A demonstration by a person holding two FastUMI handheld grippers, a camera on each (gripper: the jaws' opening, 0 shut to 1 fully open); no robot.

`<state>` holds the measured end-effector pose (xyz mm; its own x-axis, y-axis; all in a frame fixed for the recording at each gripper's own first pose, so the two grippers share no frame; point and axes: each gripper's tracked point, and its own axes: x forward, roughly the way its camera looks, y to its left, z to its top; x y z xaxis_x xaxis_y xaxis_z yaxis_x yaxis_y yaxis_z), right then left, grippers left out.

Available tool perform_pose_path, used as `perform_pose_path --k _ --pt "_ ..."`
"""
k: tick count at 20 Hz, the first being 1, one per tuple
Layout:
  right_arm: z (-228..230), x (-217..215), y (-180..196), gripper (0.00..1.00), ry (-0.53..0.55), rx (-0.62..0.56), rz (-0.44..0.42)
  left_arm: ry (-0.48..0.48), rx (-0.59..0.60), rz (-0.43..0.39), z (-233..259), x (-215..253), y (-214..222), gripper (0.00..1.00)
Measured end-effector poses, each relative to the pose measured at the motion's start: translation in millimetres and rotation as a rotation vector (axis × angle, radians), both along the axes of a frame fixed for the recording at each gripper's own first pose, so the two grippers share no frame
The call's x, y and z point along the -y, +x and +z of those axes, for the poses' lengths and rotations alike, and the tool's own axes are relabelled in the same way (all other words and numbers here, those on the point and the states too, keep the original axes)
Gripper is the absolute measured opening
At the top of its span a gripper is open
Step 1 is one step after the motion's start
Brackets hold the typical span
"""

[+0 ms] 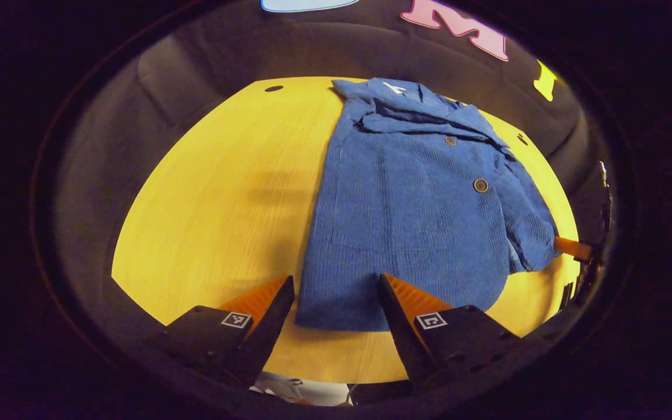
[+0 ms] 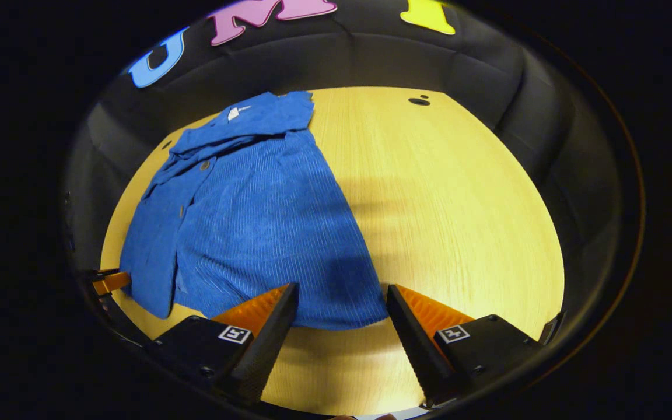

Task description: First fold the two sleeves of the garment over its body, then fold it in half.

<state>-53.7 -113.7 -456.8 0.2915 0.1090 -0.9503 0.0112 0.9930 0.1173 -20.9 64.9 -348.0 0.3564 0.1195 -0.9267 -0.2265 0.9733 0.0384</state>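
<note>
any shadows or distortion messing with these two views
Left gripper view: fisheye bows the table edge; a soft shadow falls left of the jacket. Right gripper view: same bowing; a shadow darkens the jacket hem and the wood beside it. Both are sharp, without glare.

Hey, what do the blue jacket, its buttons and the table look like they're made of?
Blue jacket: likely corduroy, matte, with fine parallel ribs running down the cloth.
Buttons: dark, rimmed discs, maybe plastic or metal; too small to tell.
Table: light wood or wood-look laminate, smooth, with straight grain lines.
</note>
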Motion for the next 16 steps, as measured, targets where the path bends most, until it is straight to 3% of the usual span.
perform_pose_path --k 1,2,4,5,6,7,9,10,11,12,16 --pt "-2.5 -3.3 3.1 0.90 0.002 0.026 0.014 0.001 0.005 -0.025 -1.8 2.0 1.6 0.86" --pt "-2.1 -4.8 -3.4 0.99 -0.011 0.011 0.039 0.004 0.005 -0.038 -2.4 4.0 2.5 0.84" --pt "-3.5 -4.0 -2.5 1.00 -0.014 0.017 0.037 -0.009 -0.002 -0.048 -0.7 8.7 5.2 0.79" --pt "-2.0 -1.6 -0.8 0.98 -0.015 0.017 0.033 -0.015 -0.004 -0.054 -3.1 11.9 7.8 0.66" --pt "-2.8 -2.6 -0.9 0.90 -0.007 0.008 0.030 -0.019 0.001 -0.050 -5.4 13.7 10.0 0.58" --pt "-4.4 -6.2 -0.9 0.86 0.011 0.003 0.020 -0.028 0.012 -0.036 -4.9 16.0 11.5 0.34" --pt "-2.3 -10.6 3.6 0.35 0.030 0.006 0.006 -0.051 0.031 -0.013 -5.0 24.3 13.4 0.09" --pt "-6.0 -11.9 3.0 0.09 0.031 0.010 0.016 -0.066 0.043 -0.014 -6.2 28.8 13.9 0.08" --pt "-4.9 -15.5 3.8 0.11 0.051 0.022 0.039 -0.091 0.050 -0.024 -5.1 34.8 13.6 0.01" --pt "-5.0 -19.0 1.9 0.06 0.064 0.021 0.057 -0.110 0.054 -0.038 -4.8 40.1 14.0 0.01" --pt "6.0 -35.3 2.6 0.05 0.138 0.009 -0.008 -0.133 0.064 -0.045 0.7 46.4 16.0 0.00"
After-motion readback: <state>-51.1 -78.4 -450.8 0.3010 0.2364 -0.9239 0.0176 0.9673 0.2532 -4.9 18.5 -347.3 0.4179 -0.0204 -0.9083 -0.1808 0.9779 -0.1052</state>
